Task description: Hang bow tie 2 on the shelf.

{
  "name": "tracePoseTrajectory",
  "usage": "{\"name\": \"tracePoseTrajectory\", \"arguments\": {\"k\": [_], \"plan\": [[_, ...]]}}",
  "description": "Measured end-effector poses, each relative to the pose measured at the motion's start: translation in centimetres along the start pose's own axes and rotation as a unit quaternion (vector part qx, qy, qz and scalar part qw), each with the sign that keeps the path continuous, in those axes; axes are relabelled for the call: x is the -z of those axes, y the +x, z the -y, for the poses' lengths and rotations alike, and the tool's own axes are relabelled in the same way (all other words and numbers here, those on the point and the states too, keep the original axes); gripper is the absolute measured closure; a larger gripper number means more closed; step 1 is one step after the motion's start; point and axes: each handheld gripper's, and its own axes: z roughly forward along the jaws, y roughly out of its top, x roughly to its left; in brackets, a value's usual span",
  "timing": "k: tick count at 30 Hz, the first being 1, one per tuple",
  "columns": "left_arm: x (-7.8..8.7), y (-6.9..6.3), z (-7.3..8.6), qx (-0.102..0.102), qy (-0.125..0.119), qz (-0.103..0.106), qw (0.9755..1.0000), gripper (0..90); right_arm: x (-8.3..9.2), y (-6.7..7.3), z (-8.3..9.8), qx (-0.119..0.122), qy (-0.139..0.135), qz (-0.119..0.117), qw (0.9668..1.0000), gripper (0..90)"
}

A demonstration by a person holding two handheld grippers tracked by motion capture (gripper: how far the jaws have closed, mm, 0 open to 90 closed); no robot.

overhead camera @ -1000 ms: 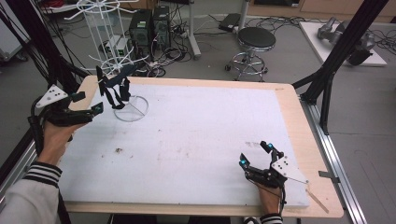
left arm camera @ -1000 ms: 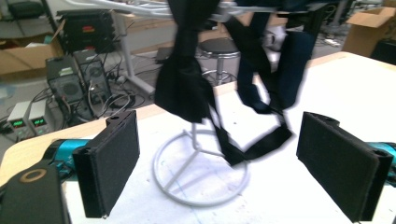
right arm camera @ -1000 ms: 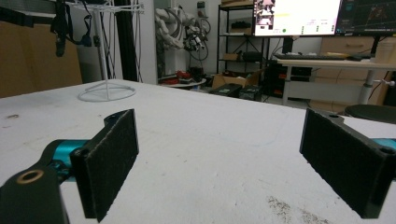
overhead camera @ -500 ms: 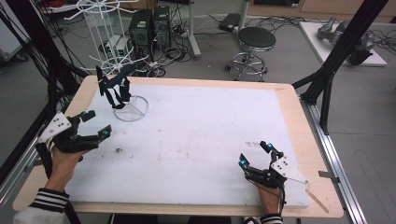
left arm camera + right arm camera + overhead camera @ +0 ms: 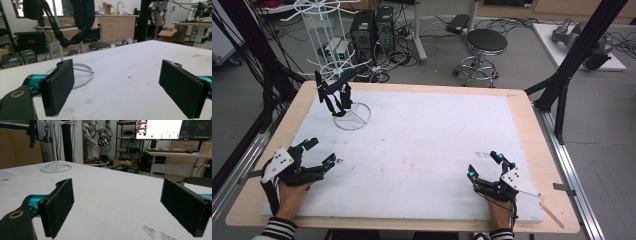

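Note:
A white wire rack (image 5: pixel 325 30) stands on a ring base (image 5: pixel 352 117) at the table's far left, with a black strap item (image 5: pixel 334 95) hanging from one of its arms. My left gripper (image 5: pixel 320 153) rests open near the front left edge, well short of the rack. In the left gripper view the black straps (image 5: pixel 75 27) hang ahead above the ring base (image 5: pixel 82 73), and nothing lies between the pads (image 5: pixel 58 87). My right gripper (image 5: pixel 485 165) lies open at the front right, with nothing between its pads (image 5: pixel 60 207).
The white board (image 5: pixel 427 140) covers a wooden table (image 5: pixel 552 165). A thin wooden stick (image 5: pixel 552 212) lies at the front right corner. Beyond the table stand a black stool (image 5: pixel 484 42), computer towers (image 5: pixel 372 30) and black frame posts (image 5: pixel 572 55).
My left gripper has come down from beside the rack toward the front left edge of the table. The right gripper has stayed where it was.

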Motion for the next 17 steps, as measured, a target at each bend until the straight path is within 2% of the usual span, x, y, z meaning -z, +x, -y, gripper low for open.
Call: {"name": "tracePoseTrajectory", "arguments": {"k": [5,9,17], "plan": [[-0.2,-0.36,0.66,-0.009,0.007,-0.001,0.9999,13.5,-0.02,0.04,0.0,0.002,-0.001,0.001,1.0,11.0],[-0.15,-0.27,0.7,-0.004,0.0,-0.005,1.0,13.6,-0.05,0.01,0.0,0.006,-0.003,0.001,1.0,11.0],[-0.05,-0.38,0.78,-0.007,-0.005,-0.009,0.9999,14.0,0.02,0.04,0.02,0.003,-0.003,0.002,1.0,11.0]]}}
